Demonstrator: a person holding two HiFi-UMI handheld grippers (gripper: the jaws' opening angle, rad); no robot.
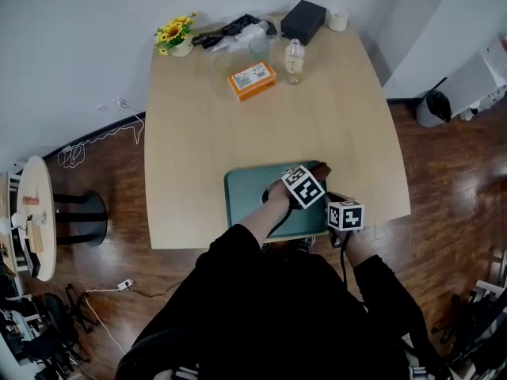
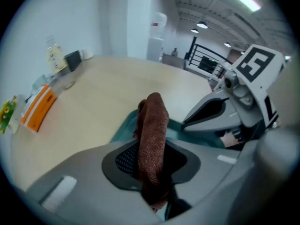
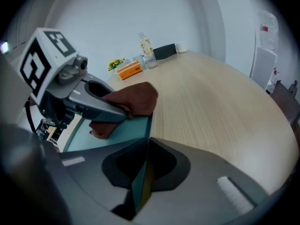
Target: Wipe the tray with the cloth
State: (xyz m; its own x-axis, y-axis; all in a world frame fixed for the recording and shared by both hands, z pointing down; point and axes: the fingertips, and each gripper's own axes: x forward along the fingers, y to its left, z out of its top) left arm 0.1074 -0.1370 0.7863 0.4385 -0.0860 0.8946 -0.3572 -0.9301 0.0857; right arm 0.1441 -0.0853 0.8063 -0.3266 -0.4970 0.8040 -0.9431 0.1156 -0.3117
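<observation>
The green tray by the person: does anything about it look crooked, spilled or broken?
Nothing stands out. The teal rectangular tray lies near the pale wooden table's front edge, right gripper shut on its rim, left gripper shut on a bunched brown cloth over it. No spill or damage shows.

Teal tray (image 1: 245, 204) flat at near edge of table (image 1: 238, 117), brown cloth (image 2: 152, 125) bunched, seemingly on tray's right side

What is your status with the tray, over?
Left gripper shut on brown cloth, over tray. Right gripper shut on tray rim. Nothing else on tray.
</observation>
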